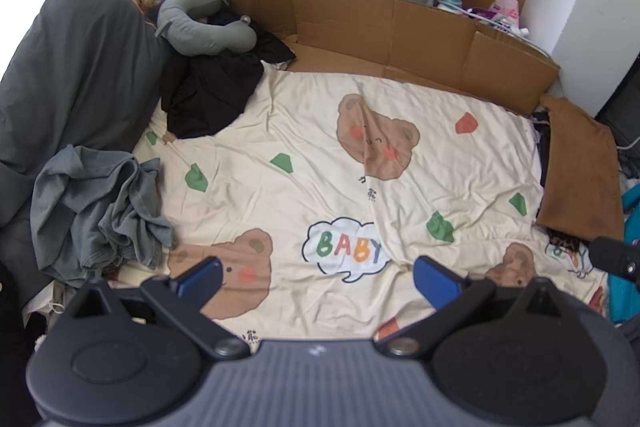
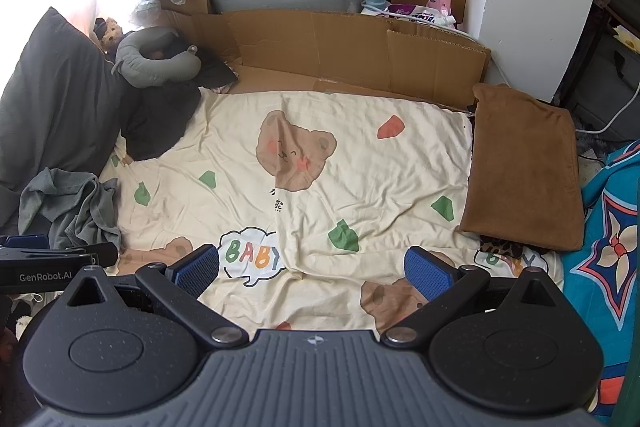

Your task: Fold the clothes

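Both claws wide open, nothing between the pads: left claw (image 1: 318,277) and right claw (image 2: 312,271) hover over the near edge of the bed, above the cream bear-print sheet (image 1: 400,195). Crumpled grey-green garment (image 1: 100,211) sits at the bed's left edge, near the left claw. Black garment (image 1: 212,95) bunched at the far-left corner under a grey neck pillow (image 1: 200,29). Folded brown cloth (image 2: 524,163) lies along the right edge

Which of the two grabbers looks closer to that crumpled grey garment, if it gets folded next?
Probably the left gripper: the crumpled grey garment lies just beside its open jaws, while the open right gripper sits farther away.
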`<state>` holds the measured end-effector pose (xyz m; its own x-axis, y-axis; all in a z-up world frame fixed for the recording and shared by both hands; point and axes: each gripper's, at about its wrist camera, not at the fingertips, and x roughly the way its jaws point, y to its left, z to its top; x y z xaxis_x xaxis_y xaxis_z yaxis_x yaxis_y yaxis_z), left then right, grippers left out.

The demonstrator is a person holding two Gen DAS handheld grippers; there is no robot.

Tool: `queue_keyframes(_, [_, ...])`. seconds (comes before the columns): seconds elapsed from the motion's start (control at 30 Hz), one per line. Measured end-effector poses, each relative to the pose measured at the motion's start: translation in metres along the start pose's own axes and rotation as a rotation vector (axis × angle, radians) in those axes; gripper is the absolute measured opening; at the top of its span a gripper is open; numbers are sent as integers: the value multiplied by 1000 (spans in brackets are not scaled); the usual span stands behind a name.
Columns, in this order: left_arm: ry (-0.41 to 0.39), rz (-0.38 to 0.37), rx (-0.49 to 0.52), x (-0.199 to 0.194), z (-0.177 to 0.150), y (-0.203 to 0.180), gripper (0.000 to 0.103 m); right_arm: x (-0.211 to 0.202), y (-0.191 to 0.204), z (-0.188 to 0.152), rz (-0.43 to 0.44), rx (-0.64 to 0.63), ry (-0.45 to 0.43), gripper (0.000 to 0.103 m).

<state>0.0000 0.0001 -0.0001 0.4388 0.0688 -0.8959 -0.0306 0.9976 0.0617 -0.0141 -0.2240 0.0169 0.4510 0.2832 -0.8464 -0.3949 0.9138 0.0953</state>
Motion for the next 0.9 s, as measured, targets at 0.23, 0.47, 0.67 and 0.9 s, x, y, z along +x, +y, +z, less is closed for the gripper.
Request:
queue_keyframes(0.23, [4,-1,-4,0,2,0,103,2,2,0,-2,-4,0,102])
queue_keyframes(0.47, [1,0,-8,2,1,3,103,4,3,0,0,-12,0,102])
queue_keyframes(0.67, [-3,-4,-5,1,2,3,103,3,5,1,-4,-19,-10,102])
queue_keyframes(0.9, [2,-6,-7,2,3,2,103,-2,2,-1,-6,-13,-29,102])
